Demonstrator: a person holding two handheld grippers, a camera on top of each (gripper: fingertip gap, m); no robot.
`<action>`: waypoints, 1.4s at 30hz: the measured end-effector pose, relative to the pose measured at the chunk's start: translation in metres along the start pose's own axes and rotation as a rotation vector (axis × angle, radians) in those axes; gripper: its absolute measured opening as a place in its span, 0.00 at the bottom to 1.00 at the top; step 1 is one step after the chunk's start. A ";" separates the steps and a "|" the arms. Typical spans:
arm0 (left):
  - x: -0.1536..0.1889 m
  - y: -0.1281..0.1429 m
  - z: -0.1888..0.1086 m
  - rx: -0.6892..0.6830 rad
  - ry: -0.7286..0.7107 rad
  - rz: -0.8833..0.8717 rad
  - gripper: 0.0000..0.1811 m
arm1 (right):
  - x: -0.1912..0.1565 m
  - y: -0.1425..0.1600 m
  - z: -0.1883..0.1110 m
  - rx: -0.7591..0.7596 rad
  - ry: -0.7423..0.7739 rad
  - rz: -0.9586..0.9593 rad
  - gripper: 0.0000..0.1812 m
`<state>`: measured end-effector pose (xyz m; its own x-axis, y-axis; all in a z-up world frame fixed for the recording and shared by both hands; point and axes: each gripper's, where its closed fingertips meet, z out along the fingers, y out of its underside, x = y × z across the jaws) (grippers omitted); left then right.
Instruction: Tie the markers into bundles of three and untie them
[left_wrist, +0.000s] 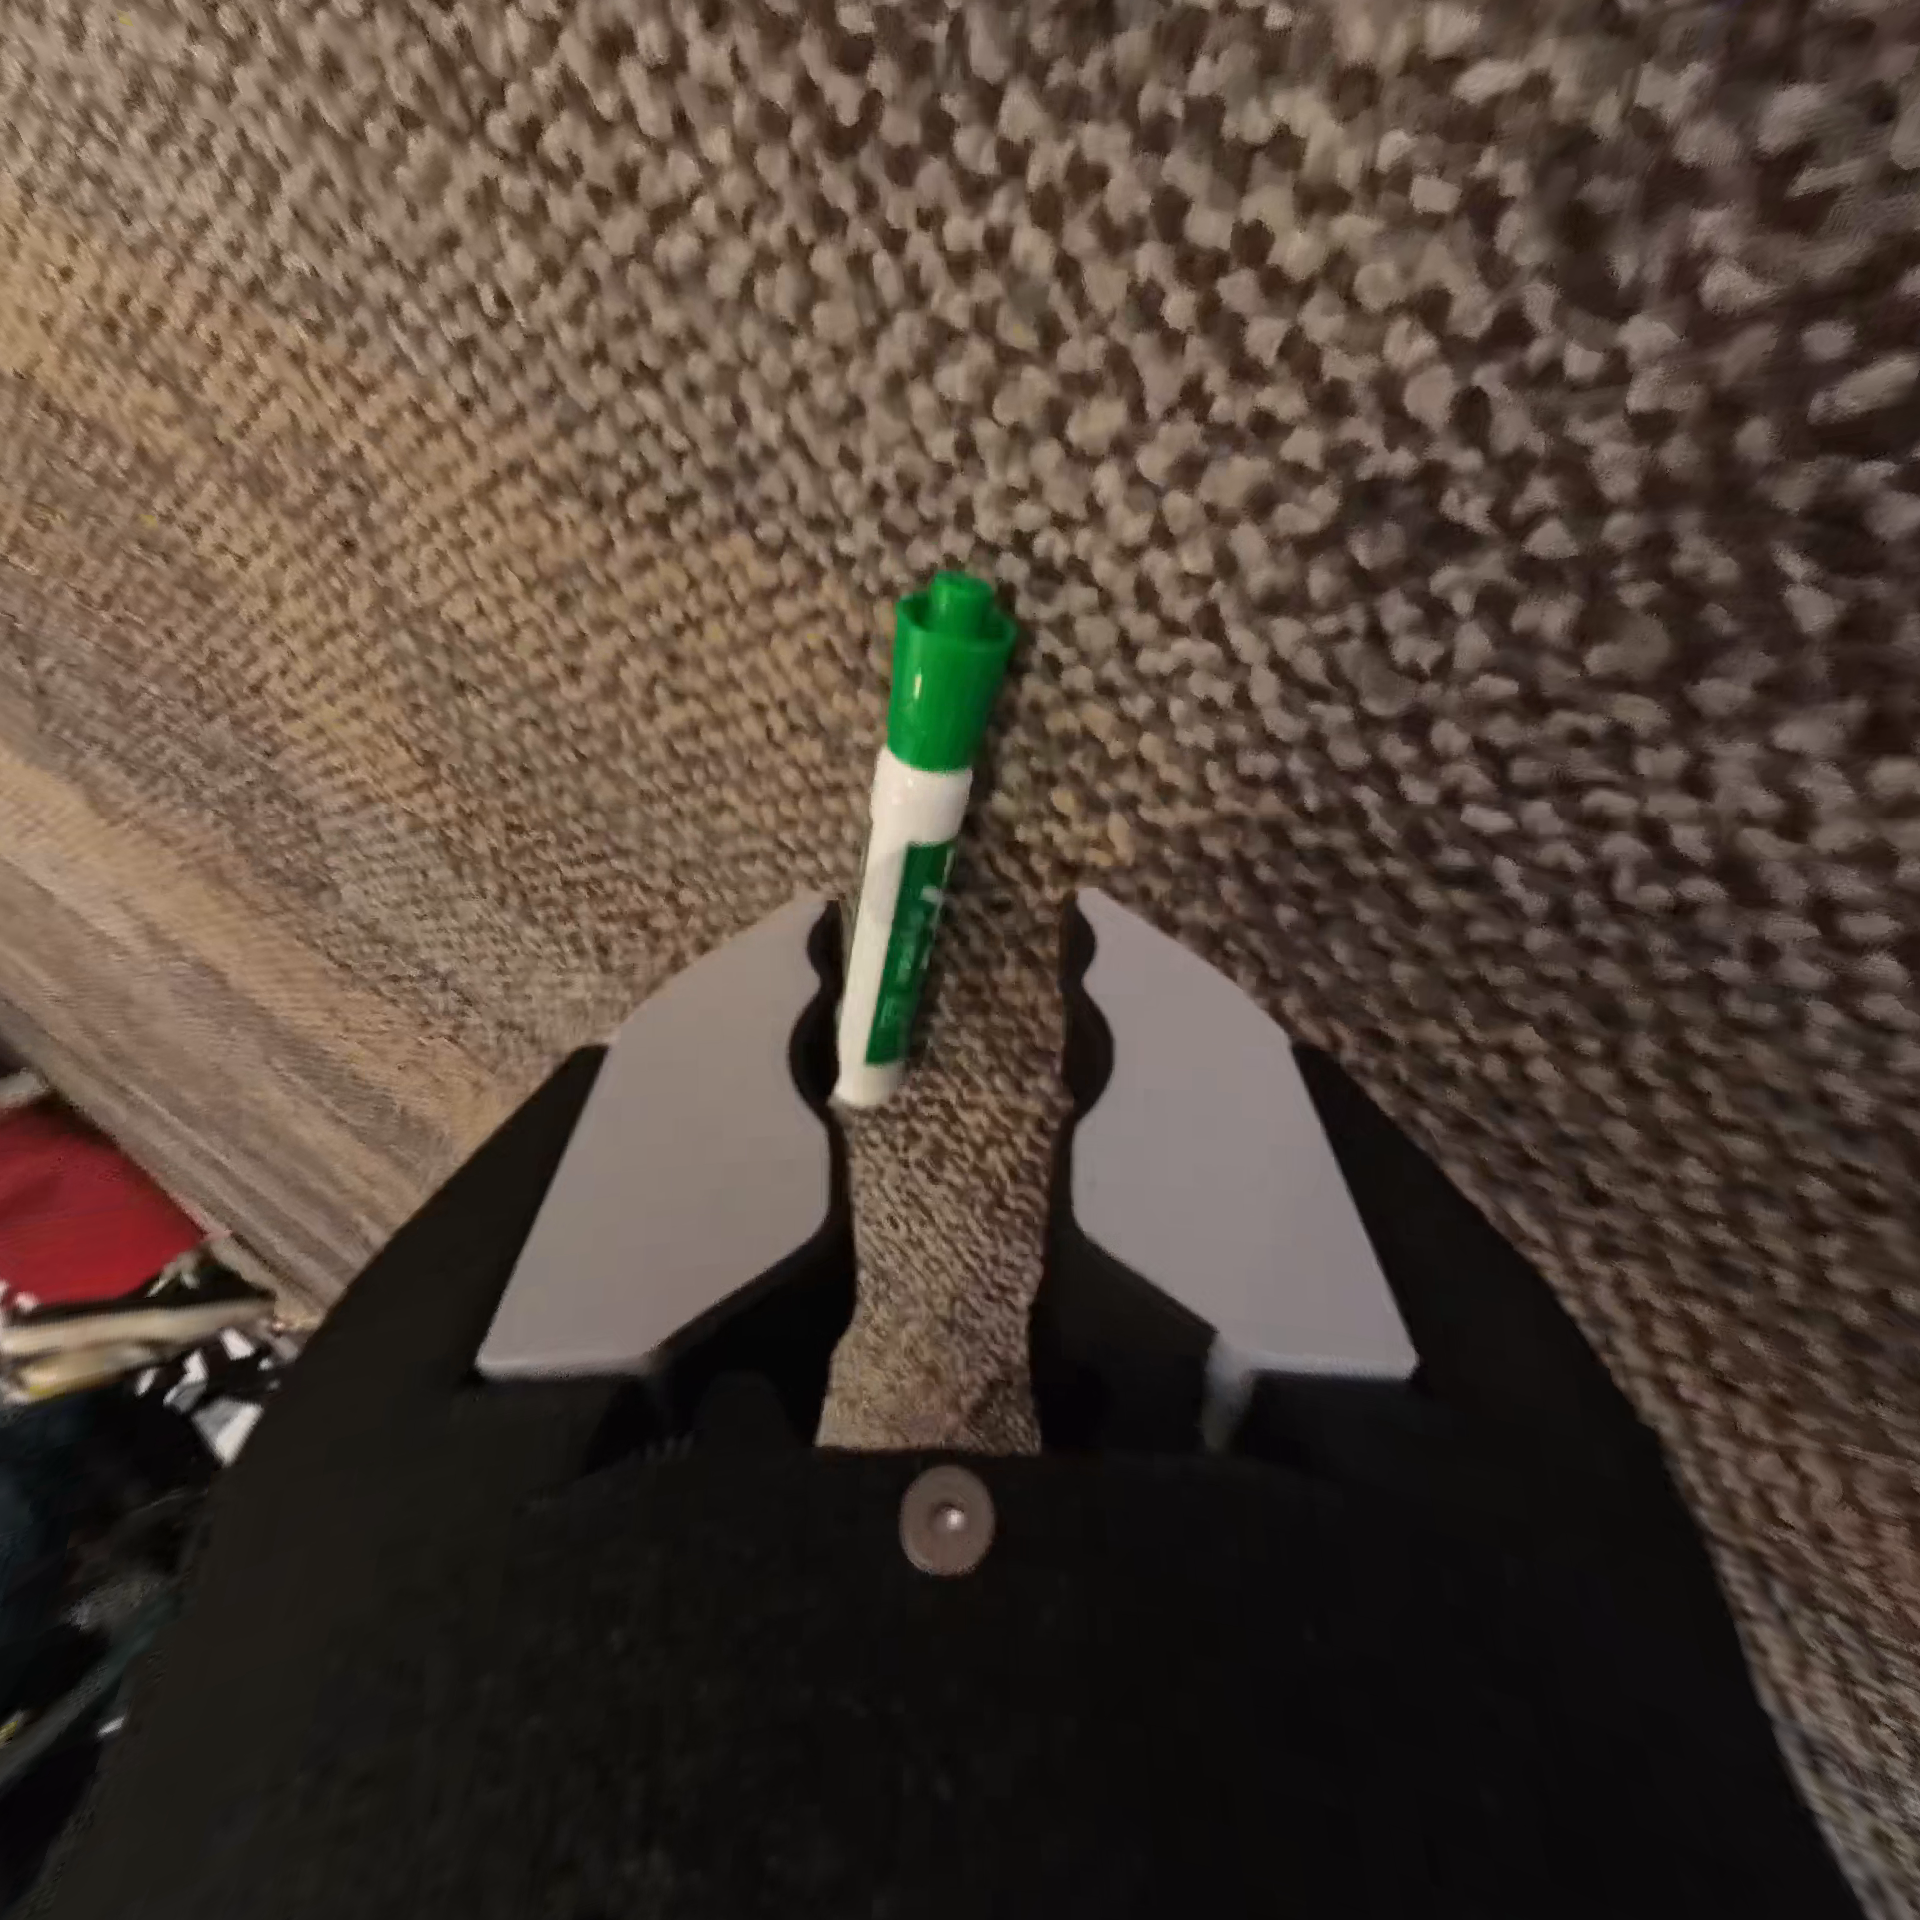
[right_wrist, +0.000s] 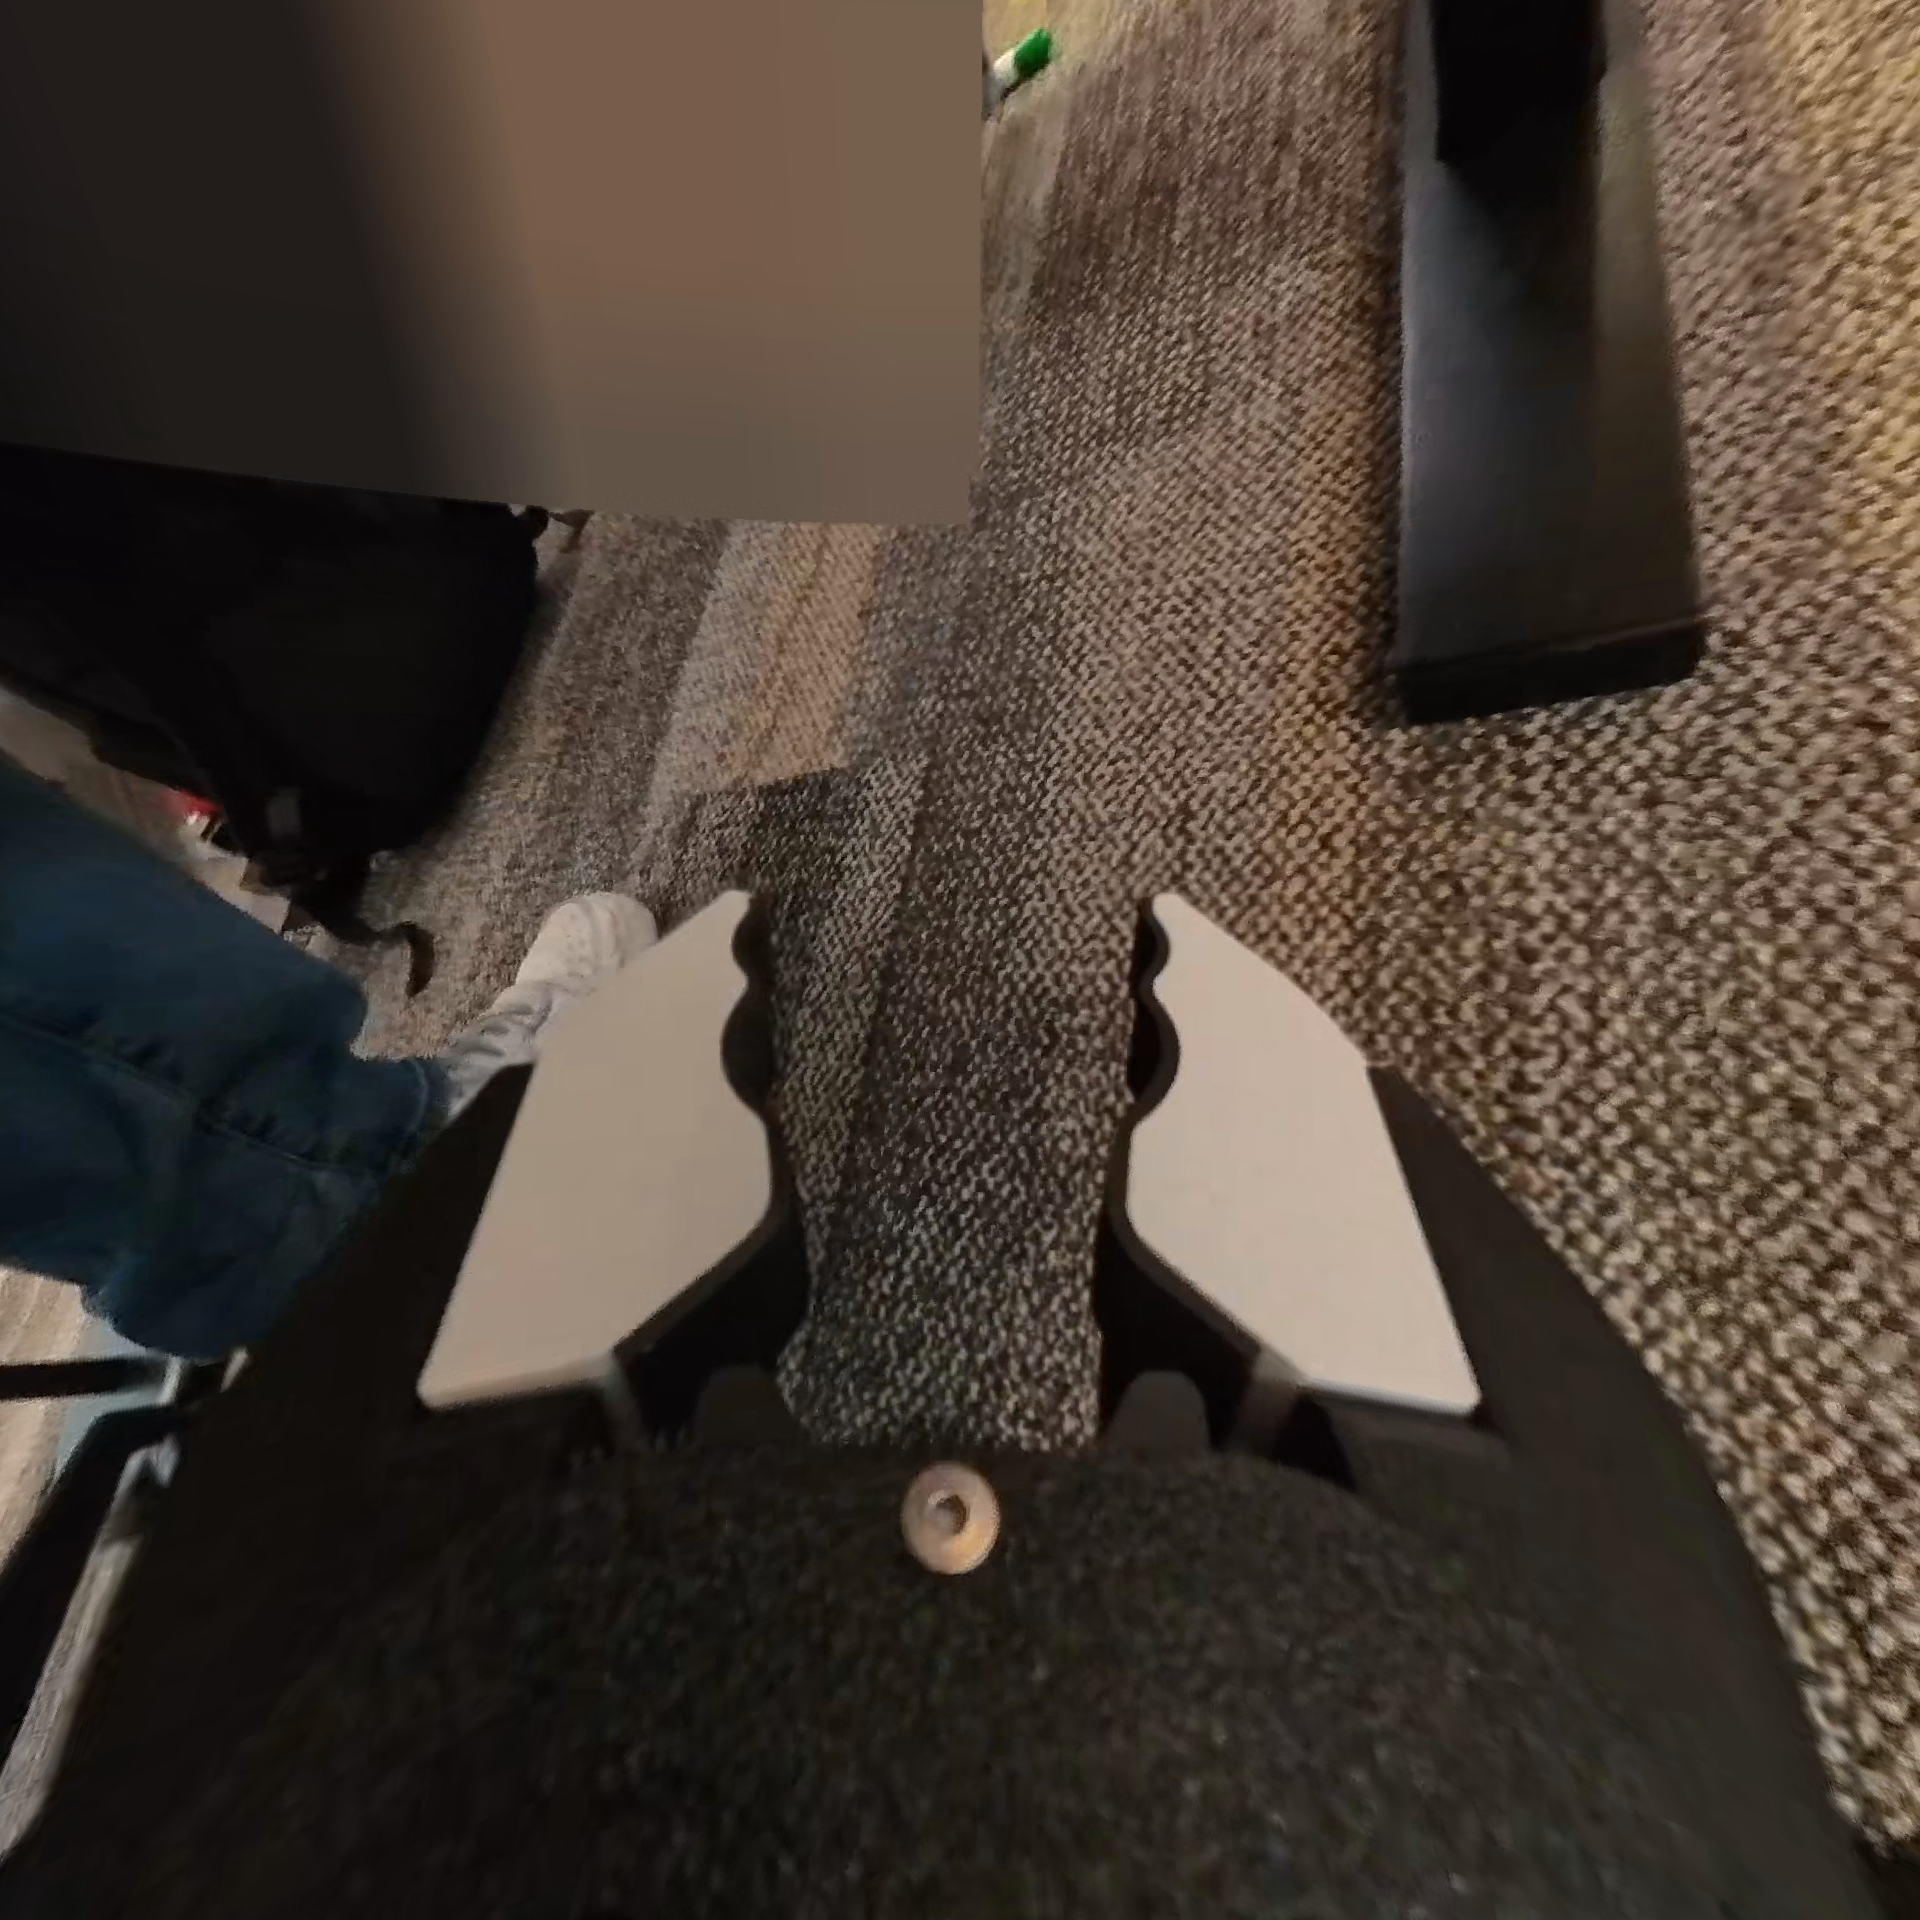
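Observation:
In the left wrist view a green-capped white marker (left_wrist: 914, 831) lies on the speckled carpet (left_wrist: 1351, 520), cap pointing away from me. Its near end sits between my fingers, close against the left finger (left_wrist: 707, 1122). My left gripper (left_wrist: 956, 904) is open, low over the carpet, with a gap between the marker and the right finger. My right gripper (right_wrist: 948, 904) is open and empty above the carpet (right_wrist: 1351, 1039). A green-capped marker (right_wrist: 1023, 57) shows small at the top of the right wrist view, far from that gripper.
A black furniture base (right_wrist: 1538, 416) stands on the carpet at the upper right of the right wrist view. A person's leg in blue jeans (right_wrist: 177, 1122) and a white shoe (right_wrist: 587, 940) are at the left, with a black bag (right_wrist: 270, 675) behind. Red and patterned items (left_wrist: 83, 1247) lie at the left edge.

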<state>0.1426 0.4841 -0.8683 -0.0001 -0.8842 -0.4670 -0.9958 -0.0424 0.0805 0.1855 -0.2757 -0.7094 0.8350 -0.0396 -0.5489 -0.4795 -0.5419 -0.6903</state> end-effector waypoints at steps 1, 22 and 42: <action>-0.002 -0.001 0.006 -0.008 0.000 0.008 0.21 | -0.002 0.002 0.004 -0.017 -0.009 -0.011 0.36; 0.154 0.042 -0.146 0.449 0.329 -0.471 0.10 | 0.001 -0.020 -0.006 0.062 -0.045 0.004 0.33; 0.501 0.179 -0.513 0.396 0.776 -0.318 0.10 | -0.055 -0.111 -0.046 -0.087 0.068 -0.314 0.32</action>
<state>0.0109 -0.2051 -0.6366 0.1972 -0.9281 0.3158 -0.8972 -0.3007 -0.3234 0.2050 -0.2518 -0.5806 0.9558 0.0866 -0.2809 -0.1731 -0.6064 -0.7761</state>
